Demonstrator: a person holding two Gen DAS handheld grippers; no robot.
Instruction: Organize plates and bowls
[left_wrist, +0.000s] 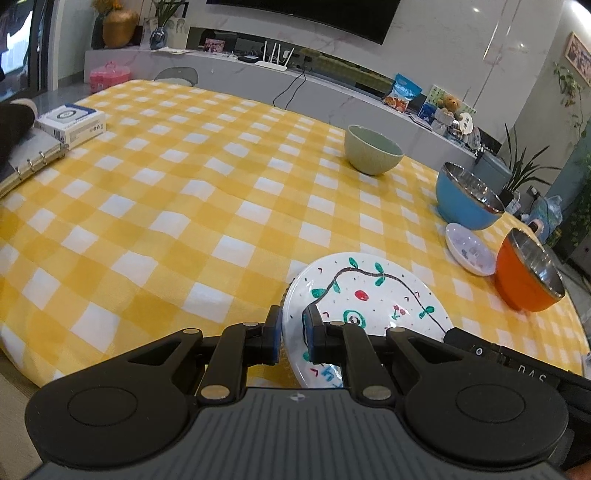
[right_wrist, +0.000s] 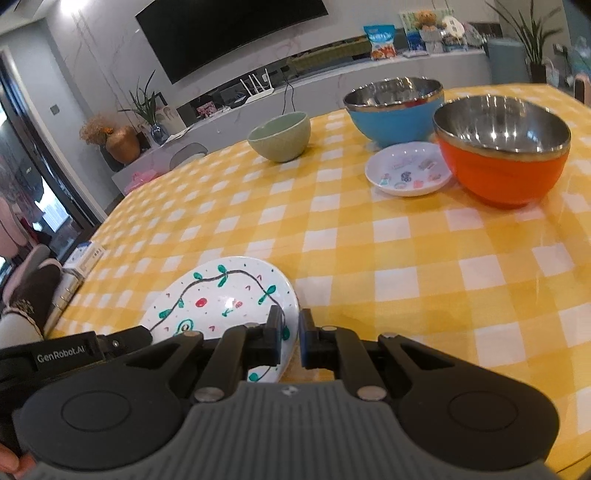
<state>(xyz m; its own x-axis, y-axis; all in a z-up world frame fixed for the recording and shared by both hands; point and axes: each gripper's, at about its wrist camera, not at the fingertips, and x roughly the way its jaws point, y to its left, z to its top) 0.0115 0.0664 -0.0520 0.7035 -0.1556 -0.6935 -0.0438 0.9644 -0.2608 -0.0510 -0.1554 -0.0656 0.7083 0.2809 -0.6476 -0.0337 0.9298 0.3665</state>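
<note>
I have the painted plate (left_wrist: 369, 295) pinched from both sides; my left gripper (left_wrist: 293, 334) is clamped on its left rim, one pad under the edge and one on the painted face, and my right gripper (right_wrist: 288, 338) is clamped on the opposite rim in the same way. The two grips sit across from each other, which I judge is why the plate stays fairly level instead of tipping toward one side; a wide shallow plate held by one thin edge would want to swing down. Whether its underside touches the yellow checked tablecloth (left_wrist: 155, 206) I cannot tell from either view.

Ahead of my right gripper and off to its right stand the things I judge it must join; the small decorated saucer (right_wrist: 408, 173) lies between the orange steel-lined bowl (right_wrist: 504, 153) and the blue steel-lined bowl (right_wrist: 395, 110), just beside both, and the pale green bowl (right_wrist: 280, 136) stands apart, further off and straight ahead. All three bowls are upright and empty as far as I can see.

Far to the left of my left gripper, a white box (left_wrist: 72, 120) rests on a ring binder (left_wrist: 27, 158), well clear of my path.

My guess is that the plate goes toward the saucer, plates together, bowls nested after.
</note>
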